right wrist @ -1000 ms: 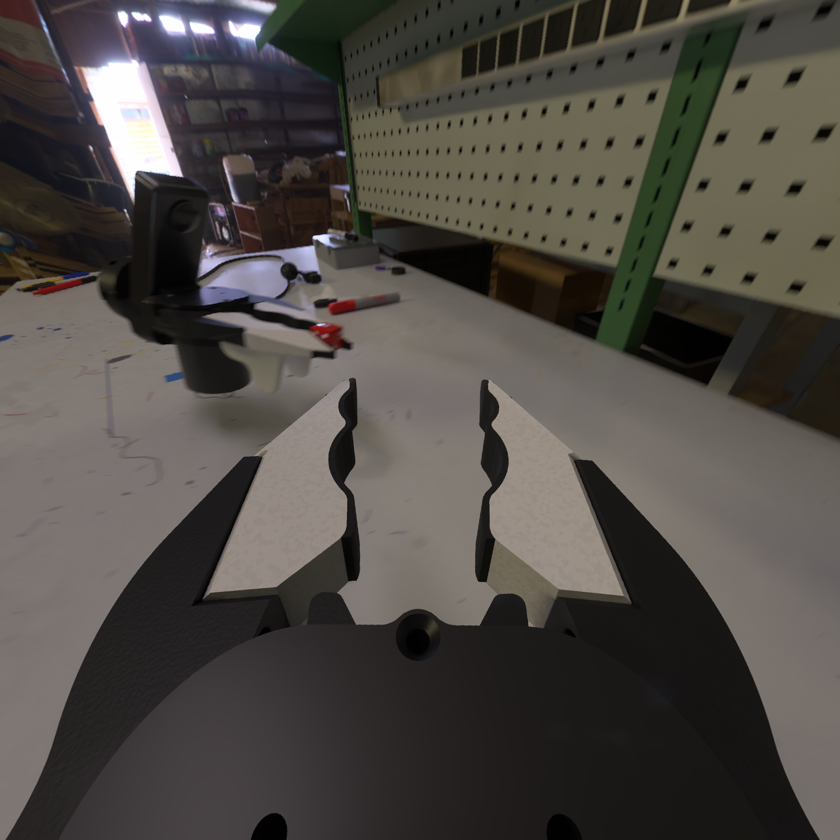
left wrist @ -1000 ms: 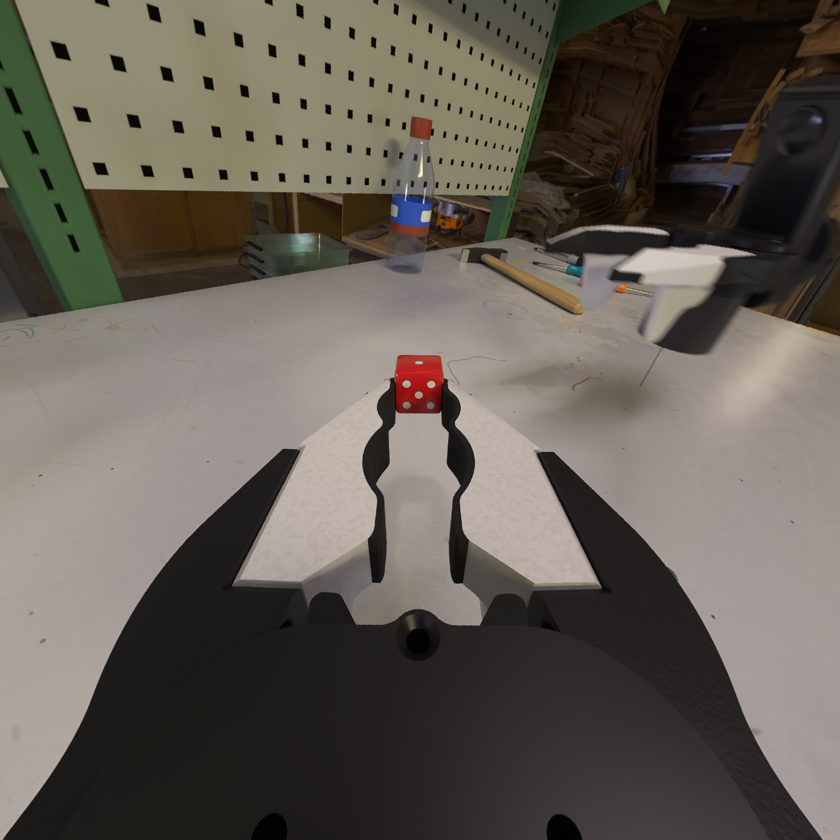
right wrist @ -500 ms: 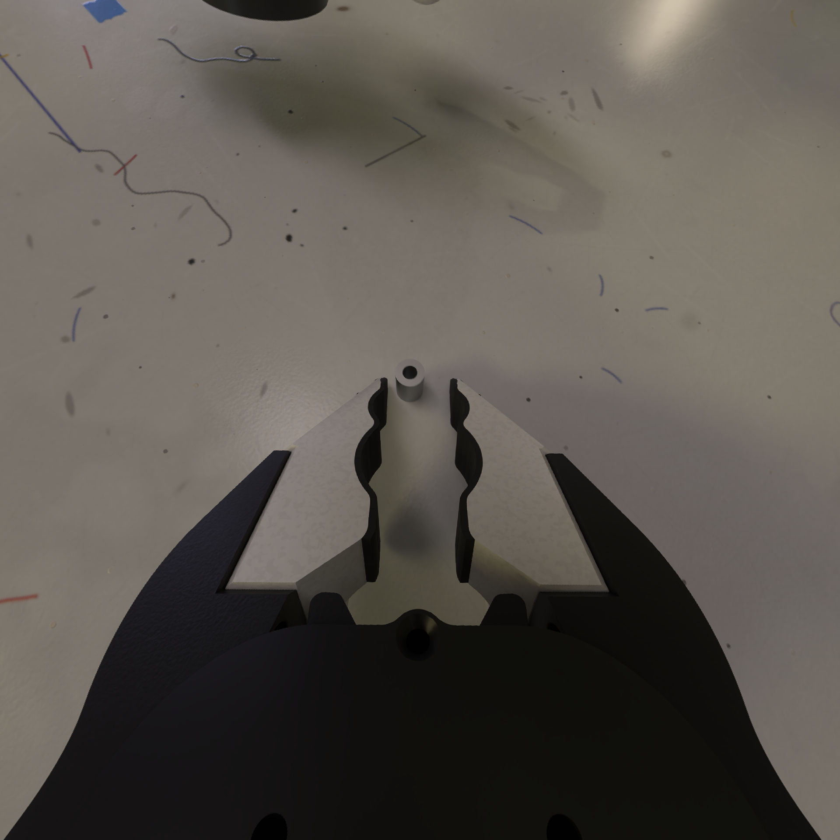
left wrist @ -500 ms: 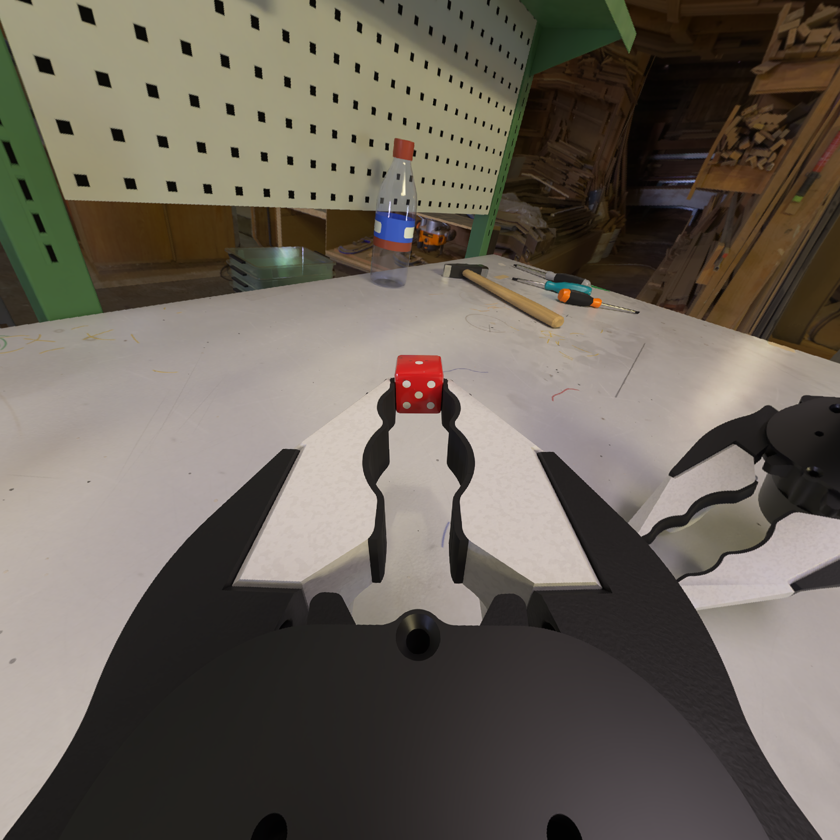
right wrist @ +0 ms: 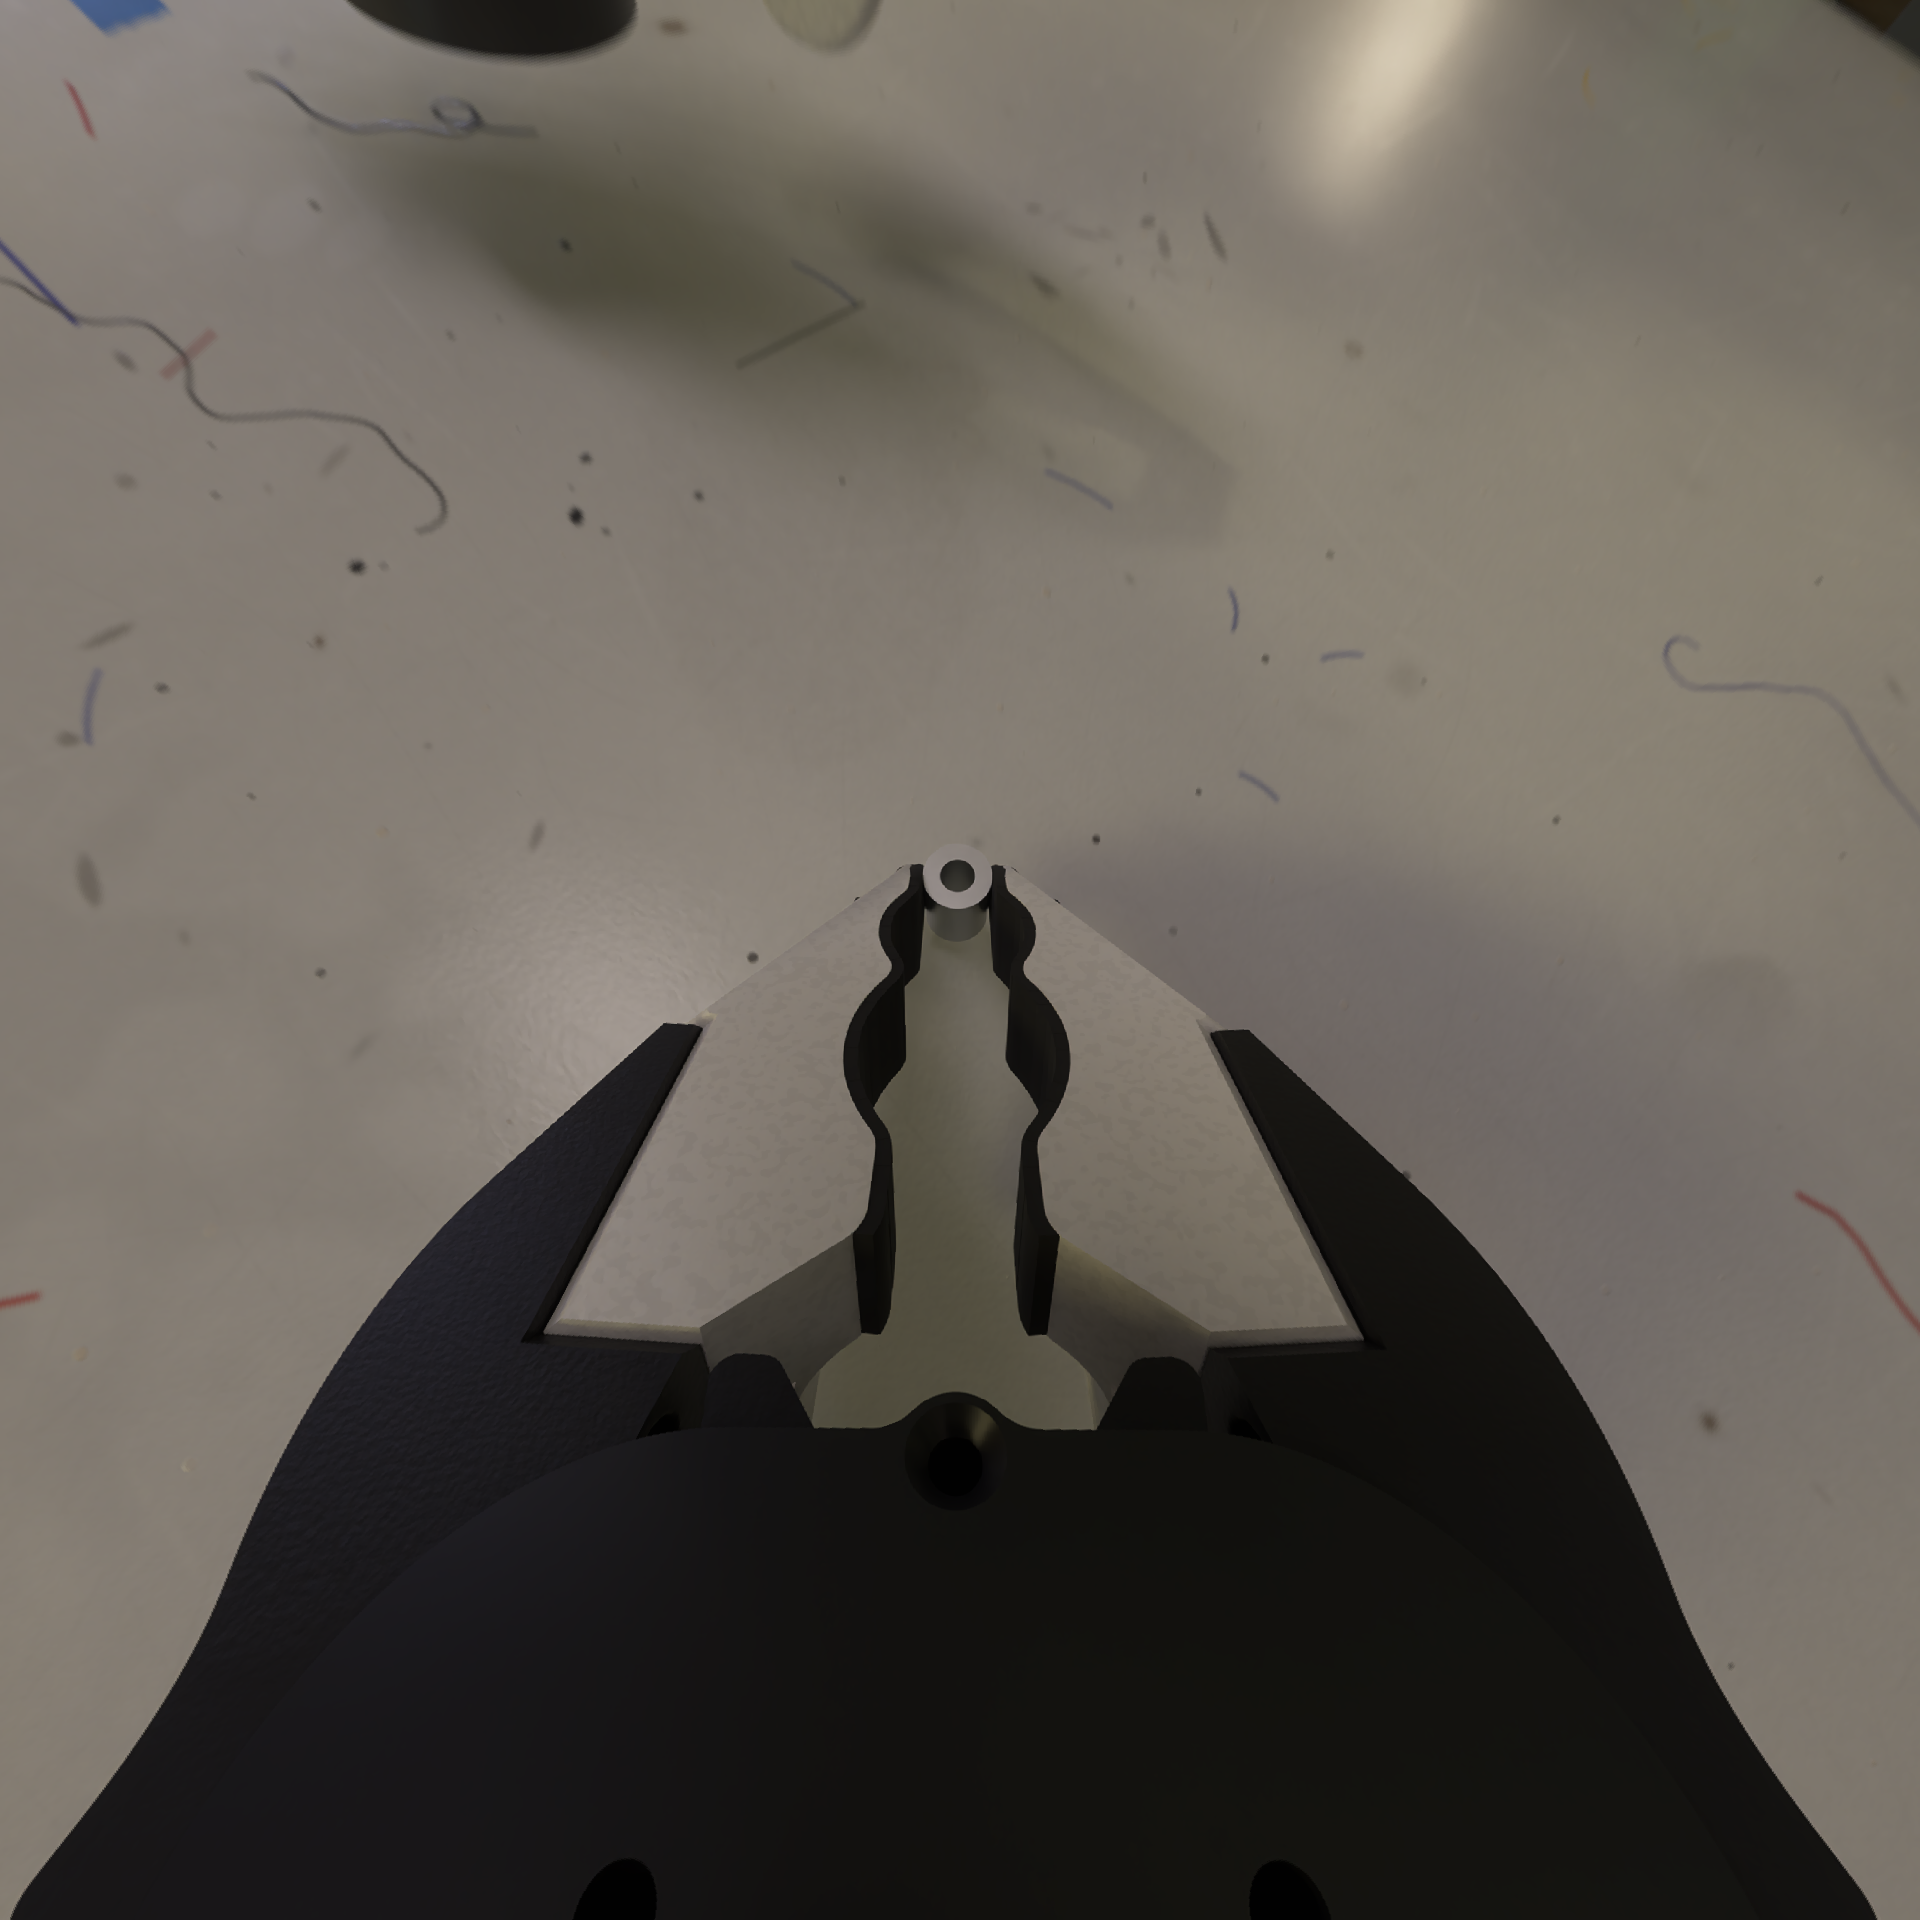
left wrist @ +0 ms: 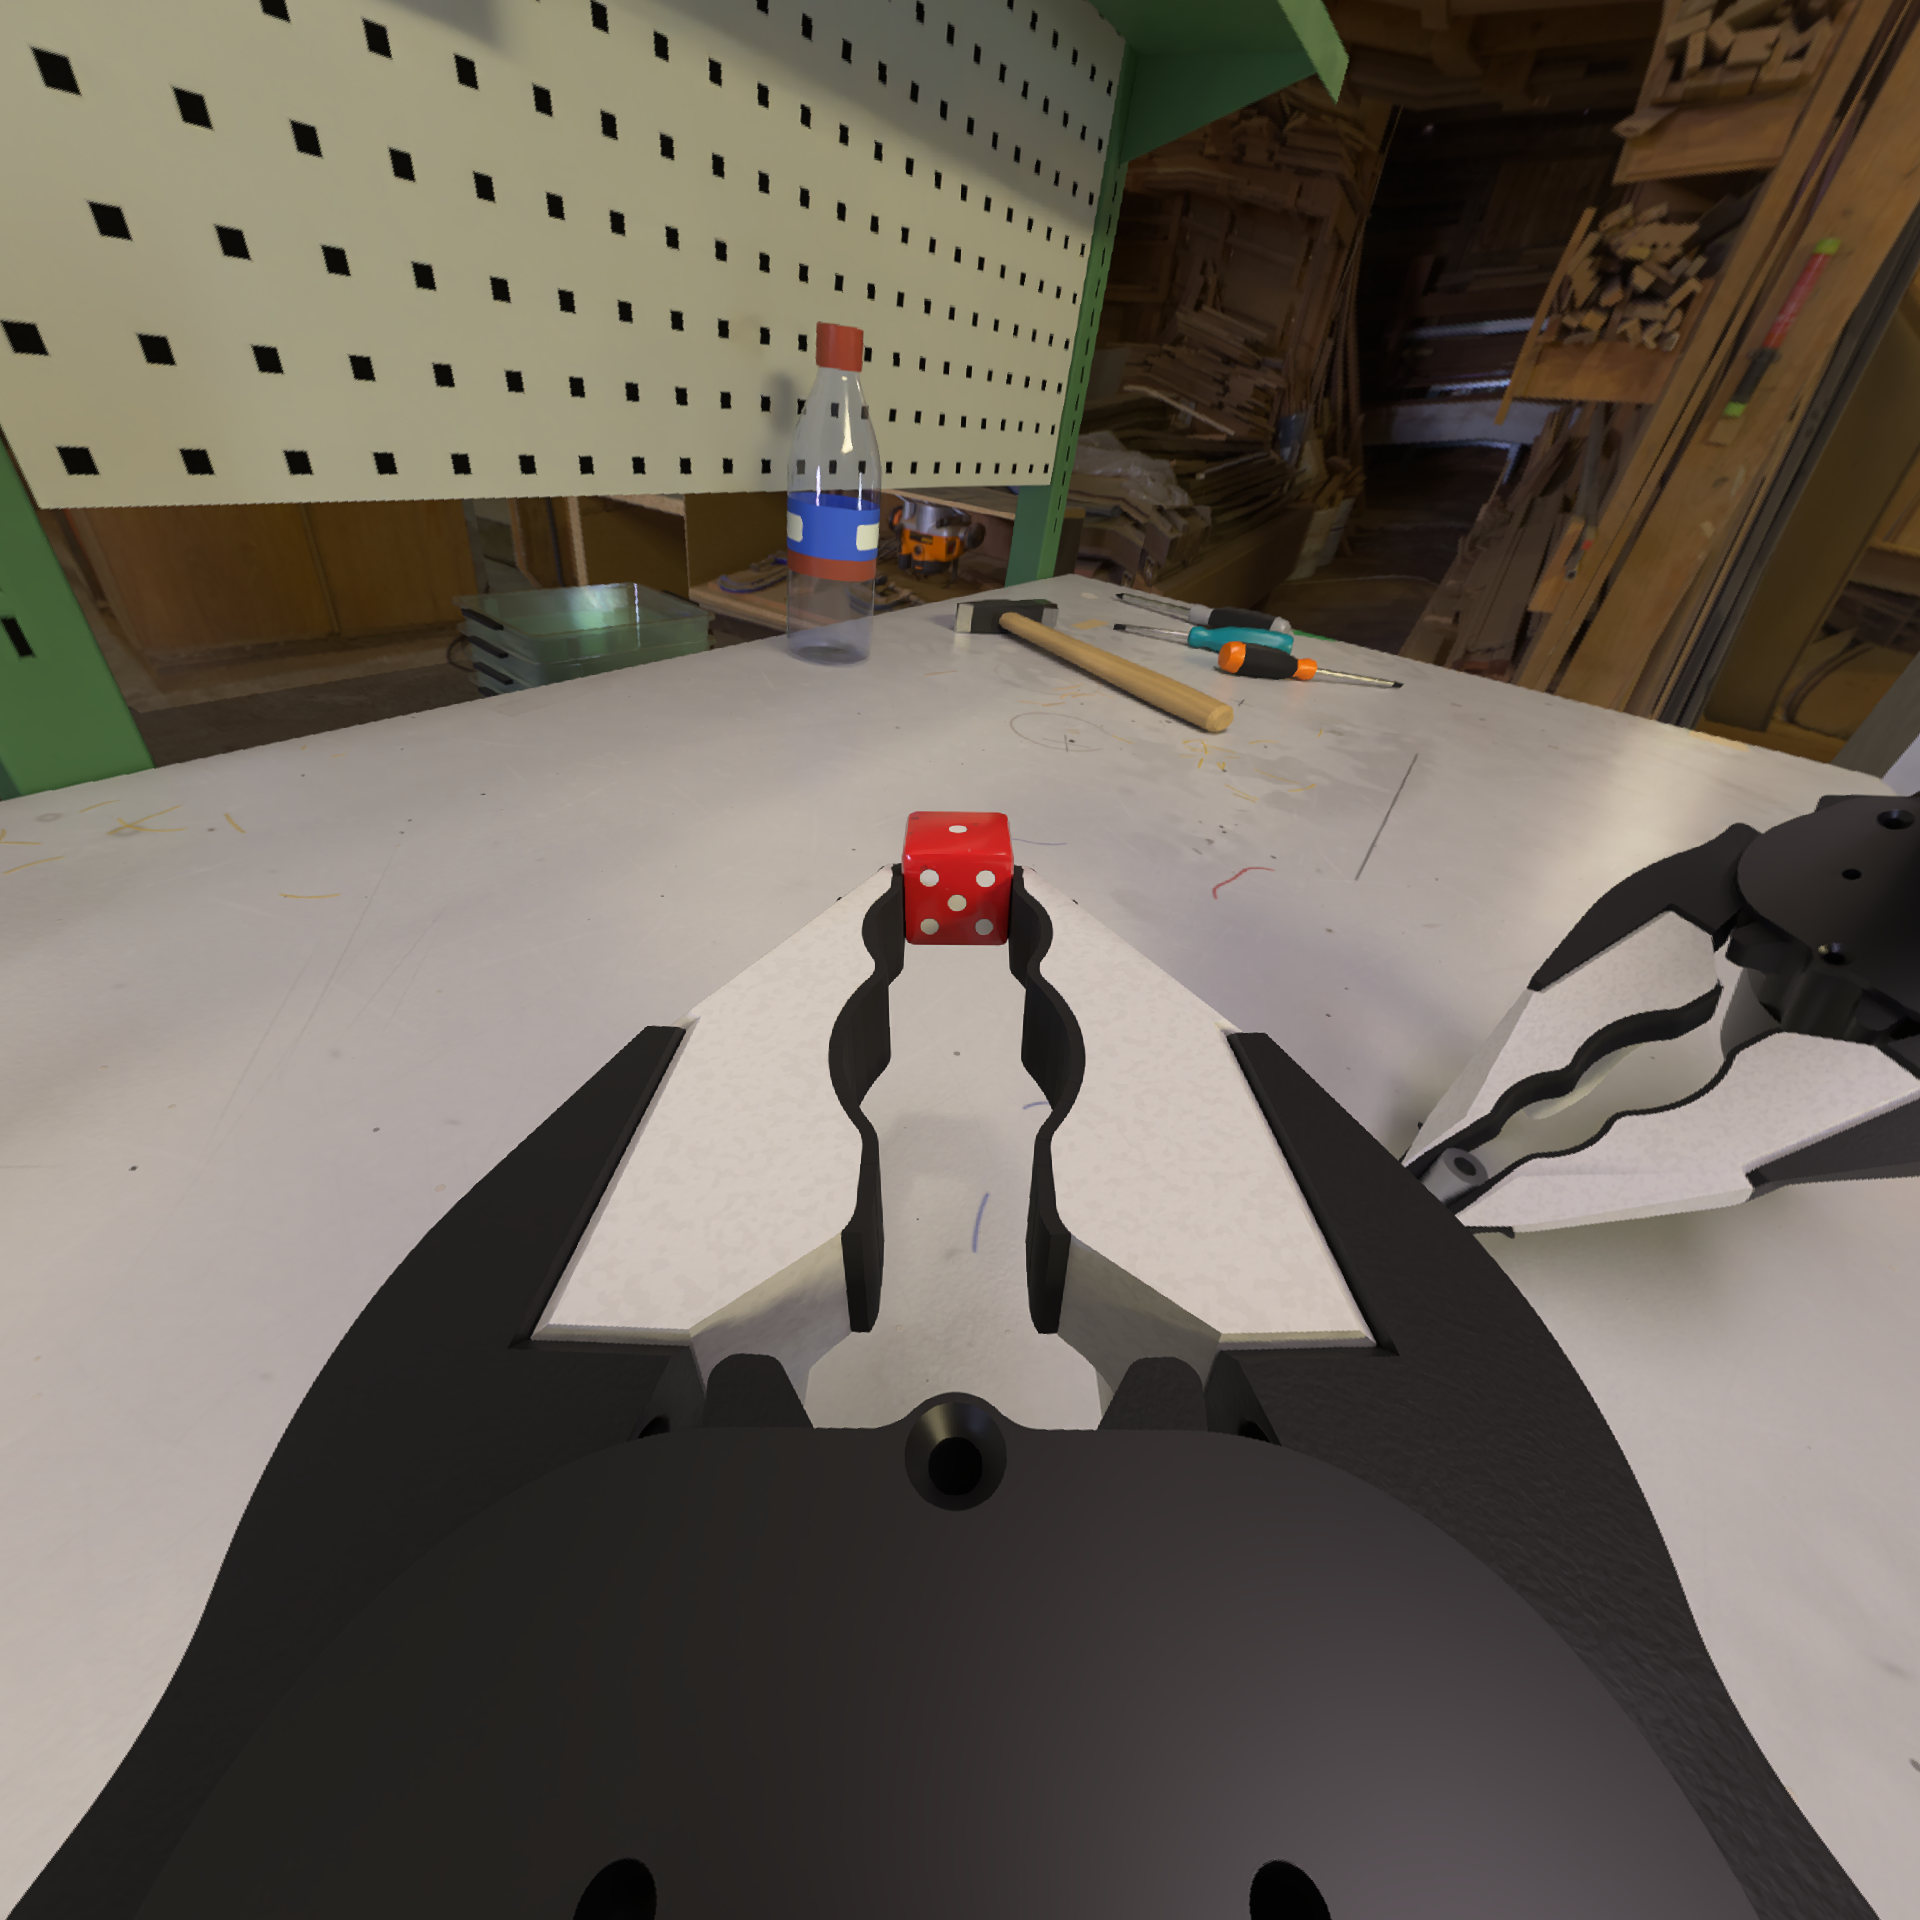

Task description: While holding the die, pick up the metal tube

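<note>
My left gripper [left wrist: 957, 894] is shut on a red die with white pips [left wrist: 956, 878], held at the fingertips above the grey workbench [left wrist: 416, 987]. My right gripper [right wrist: 957, 896] points straight down at the bench and is shut on a small grey metal tube [right wrist: 957, 896], which stands upright between its fingertips. In the left wrist view the right gripper [left wrist: 1449, 1179] shows low at the right with the tube [left wrist: 1458, 1172] pinched at its tips, close beside my left gripper's right finger.
A clear bottle with a red cap [left wrist: 832, 499] stands at the bench's far edge. A hammer [left wrist: 1091, 655] and two screwdrivers [left wrist: 1257, 644] lie at the far right. A pegboard [left wrist: 520, 239] backs the bench. Part of the left gripper's dark body [right wrist: 488, 16] shows at the top of the right wrist view.
The right gripper's fingers have closed onto the metal tube, which earlier stood free just beyond the fingertips. The left gripper still holds the die in about the same place.
</note>
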